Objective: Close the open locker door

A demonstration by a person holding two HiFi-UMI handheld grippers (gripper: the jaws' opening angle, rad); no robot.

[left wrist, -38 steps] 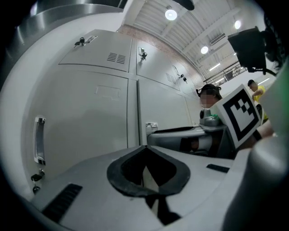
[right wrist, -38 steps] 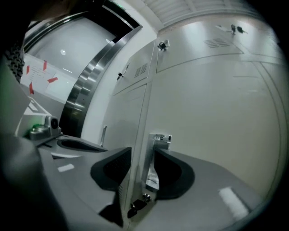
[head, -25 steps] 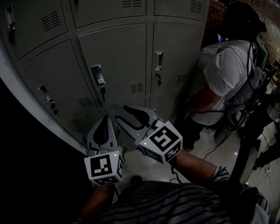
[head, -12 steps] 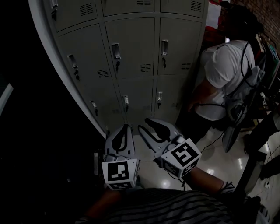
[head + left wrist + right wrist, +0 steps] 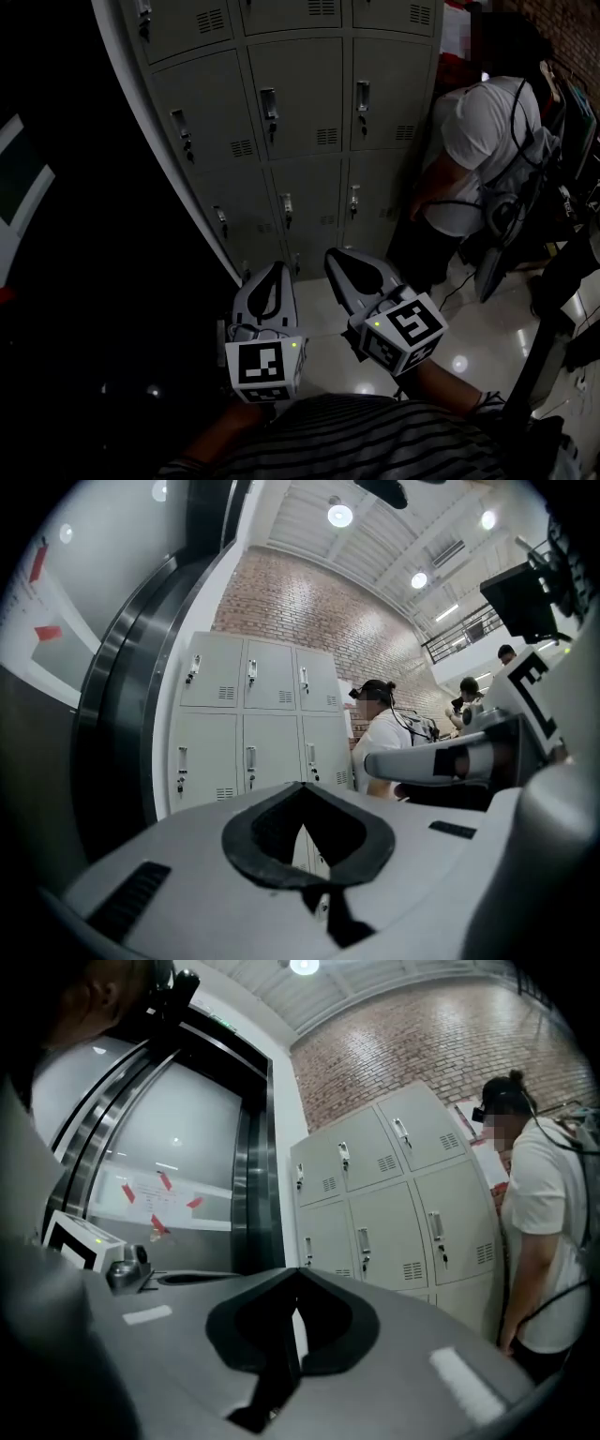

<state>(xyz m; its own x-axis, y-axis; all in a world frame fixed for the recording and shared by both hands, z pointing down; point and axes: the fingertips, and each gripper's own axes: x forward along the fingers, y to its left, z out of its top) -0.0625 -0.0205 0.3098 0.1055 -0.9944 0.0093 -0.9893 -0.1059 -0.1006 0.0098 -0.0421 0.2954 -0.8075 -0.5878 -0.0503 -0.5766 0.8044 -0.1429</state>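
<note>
The grey locker bank (image 5: pixel 300 103) stands ahead of me, and every door I can see on it sits flush, with small handles and keys. Both grippers hang low in front of it, apart from the doors. My left gripper (image 5: pixel 277 266) is shut with nothing in it; in its own view the jaws (image 5: pixel 302 786) meet before the lockers (image 5: pixel 248 733). My right gripper (image 5: pixel 333 253) is also shut and empty, its jaws (image 5: pixel 294 1271) pressed together with the lockers (image 5: pixel 394 1204) beyond them.
A person in a white T-shirt (image 5: pixel 478 141) stands right beside the lockers' right end, with cables and a black stand (image 5: pixel 539 375) near them. A dark metal door frame (image 5: pixel 253 1147) borders the lockers on the left. Glossy floor (image 5: pixel 469 347) lies below.
The lockers have drawn away and up as I backed off. My right gripper's jaws, spread a second ago, have come together. Both grippers have dropped lower in the head view.
</note>
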